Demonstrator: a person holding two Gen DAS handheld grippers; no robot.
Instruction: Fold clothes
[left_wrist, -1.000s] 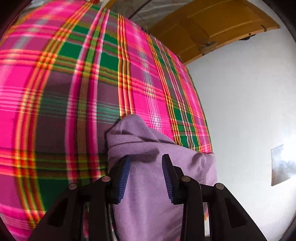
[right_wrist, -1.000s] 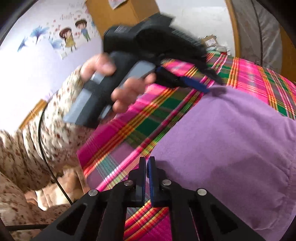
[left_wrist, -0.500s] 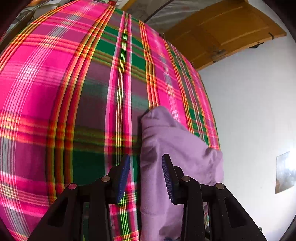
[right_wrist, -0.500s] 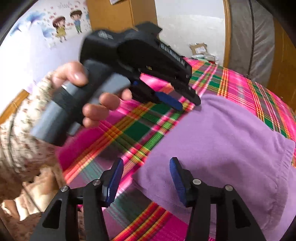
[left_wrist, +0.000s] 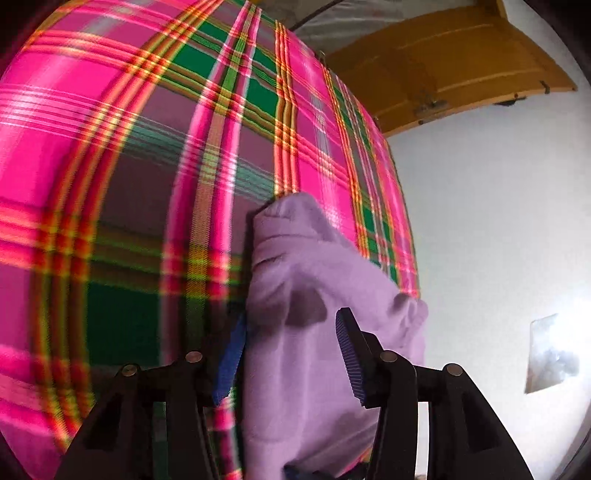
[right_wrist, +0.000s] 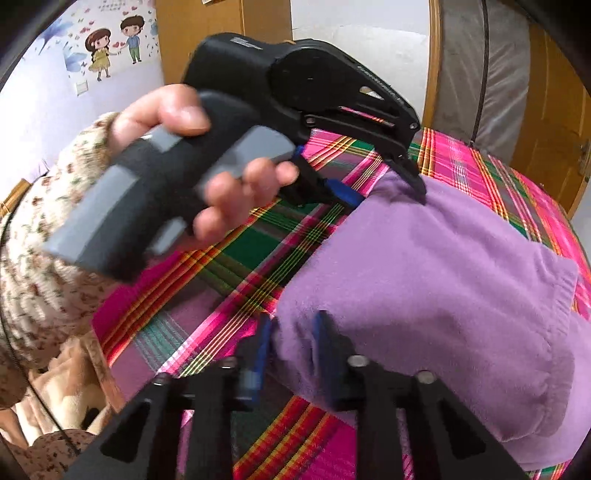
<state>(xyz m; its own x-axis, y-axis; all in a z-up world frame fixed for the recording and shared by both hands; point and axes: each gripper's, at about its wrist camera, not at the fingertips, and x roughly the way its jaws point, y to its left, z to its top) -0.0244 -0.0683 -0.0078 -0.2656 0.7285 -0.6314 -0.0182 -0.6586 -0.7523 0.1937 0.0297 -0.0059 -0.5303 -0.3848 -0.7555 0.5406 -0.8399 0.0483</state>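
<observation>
Now the right gripper (right_wrist: 291, 354), jaws just closing, straddles the near corner of the purple garment (right_wrist: 436, 280); the left gripper (left_wrist: 288, 354), jaws just widened, brackets its far corner. Soft, light fleece on the plaid bed (right_wrist: 258, 258); best pinched at corner hems.

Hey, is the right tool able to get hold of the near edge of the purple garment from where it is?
Probably yes: the right tool already straddles the purple garment edge, jaws closing, nothing blocking.

fuzzy matt purple fleece garment (right_wrist: 443, 280)
</observation>
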